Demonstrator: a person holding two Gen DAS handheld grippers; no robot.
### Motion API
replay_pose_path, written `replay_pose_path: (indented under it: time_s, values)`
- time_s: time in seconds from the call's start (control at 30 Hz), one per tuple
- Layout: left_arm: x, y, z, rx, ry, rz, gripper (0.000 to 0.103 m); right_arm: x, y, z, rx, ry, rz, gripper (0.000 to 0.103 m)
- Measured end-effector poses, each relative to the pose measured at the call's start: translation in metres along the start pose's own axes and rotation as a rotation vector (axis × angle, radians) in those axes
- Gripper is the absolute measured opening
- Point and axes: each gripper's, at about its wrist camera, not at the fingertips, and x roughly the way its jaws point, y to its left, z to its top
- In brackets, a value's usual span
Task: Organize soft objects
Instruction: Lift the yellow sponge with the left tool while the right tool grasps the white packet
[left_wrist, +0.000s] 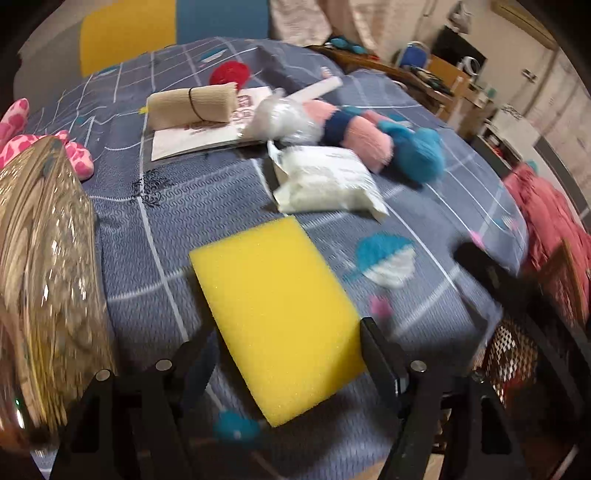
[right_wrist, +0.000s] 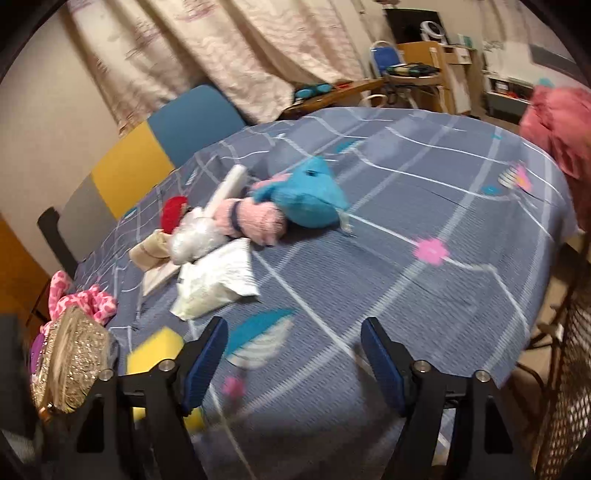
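Observation:
A yellow sponge (left_wrist: 277, 314) lies on the blue patterned bedspread (left_wrist: 192, 206), its near end between the open fingers of my left gripper (left_wrist: 286, 350). It also shows in the right wrist view (right_wrist: 153, 352), left of my right gripper (right_wrist: 293, 350), which is open and empty over the bedspread (right_wrist: 424, 192). Farther back lie a white packet (left_wrist: 327, 181), a pink and blue plush toy (left_wrist: 384, 144), a clear plastic bundle (left_wrist: 284, 118), a beige rolled cloth (left_wrist: 192, 105) and a red yarn ball (left_wrist: 229, 74). The packet (right_wrist: 218, 280) and plush (right_wrist: 295, 199) show in the right view too.
A gold sequined bag (left_wrist: 44, 266) stands at the left, a pink spotted plush (left_wrist: 22, 144) behind it. A pink garment (left_wrist: 550, 214) hangs at the bed's right edge. A metal mesh basket (left_wrist: 513, 358) stands beside the bed on the right. Furniture fills the room beyond.

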Motion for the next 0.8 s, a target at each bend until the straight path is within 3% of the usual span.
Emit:
replay_pose_path:
  time_s: [0.13, 0.3, 0.37, 0.43, 0.5, 0.63, 0.8]
  values:
    - [-0.017, 0.000, -0.021, 0.039, -0.014, -0.043, 0.074, 0.016, 0.020, 0.017, -0.038, 0.024, 0.040, 0.094]
    - [-0.032, -0.005, -0.043, 0.110, -0.050, -0.046, 0.074, 0.056, 0.057, 0.039, -0.180, 0.117, 0.022, 0.095]
    - [-0.035, -0.005, -0.048, 0.132, -0.062, -0.058, 0.074, 0.066, 0.069, 0.042, -0.221, 0.130, 0.021, 0.101]
    - [-0.033, -0.009, -0.050, 0.150, -0.070, -0.063, 0.074, 0.081, 0.083, 0.044, -0.261, 0.168, 0.056, 0.101]
    - [-0.038, -0.008, -0.055, 0.163, -0.081, -0.065, 0.074, 0.097, 0.093, 0.044, -0.301, 0.221, 0.040, 0.101]
    - [-0.040, -0.007, -0.056, 0.184, -0.096, -0.065, 0.074, 0.117, 0.108, 0.038, -0.344, 0.243, 0.006, 0.101]
    - [-0.047, -0.008, -0.063, 0.218, -0.117, -0.075, 0.074, 0.124, 0.108, 0.031, -0.344, 0.213, -0.013, 0.084]
